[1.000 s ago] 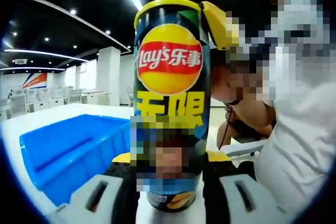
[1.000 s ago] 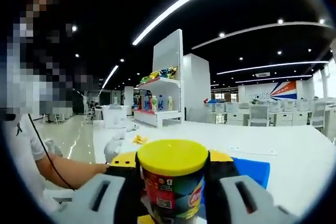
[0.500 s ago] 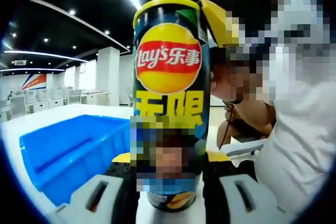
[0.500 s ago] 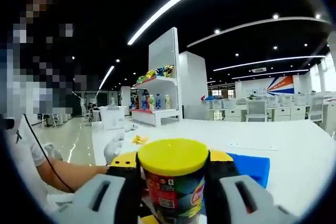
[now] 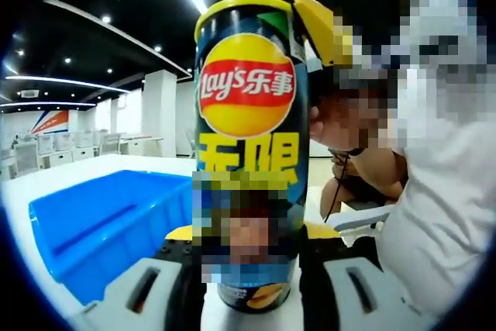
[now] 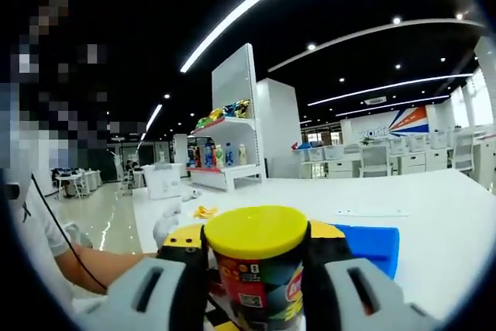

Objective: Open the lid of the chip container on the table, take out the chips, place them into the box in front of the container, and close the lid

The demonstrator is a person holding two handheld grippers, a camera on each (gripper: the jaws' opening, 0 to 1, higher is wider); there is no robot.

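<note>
A tall Lay's chip can (image 5: 249, 153) stands upright, its yellow lid (image 5: 244, 7) on top. My left gripper (image 5: 249, 273) is shut on the can's lower part. A yellow finger of my right gripper (image 5: 319, 29) presses against the lid's right side. In the right gripper view the yellow lid (image 6: 256, 232) sits between the jaws of my right gripper (image 6: 256, 269), which is shut on it, with the can body (image 6: 260, 288) showing below. The blue box (image 5: 101, 222) lies open on the table just left of the can, and the blue box (image 6: 372, 242) shows behind it in the right gripper view.
A person in a white top (image 5: 442, 191) sits close on the can's right. The white table (image 6: 434, 215) stretches far behind the box. A small yellow object (image 6: 205, 211) lies on it. A shelf with goods (image 6: 225, 153) stands further back.
The right gripper's view has tilted slightly and its yellow finger sits a touch higher at the lid. The can, the lid and the left gripper's hold look unchanged.
</note>
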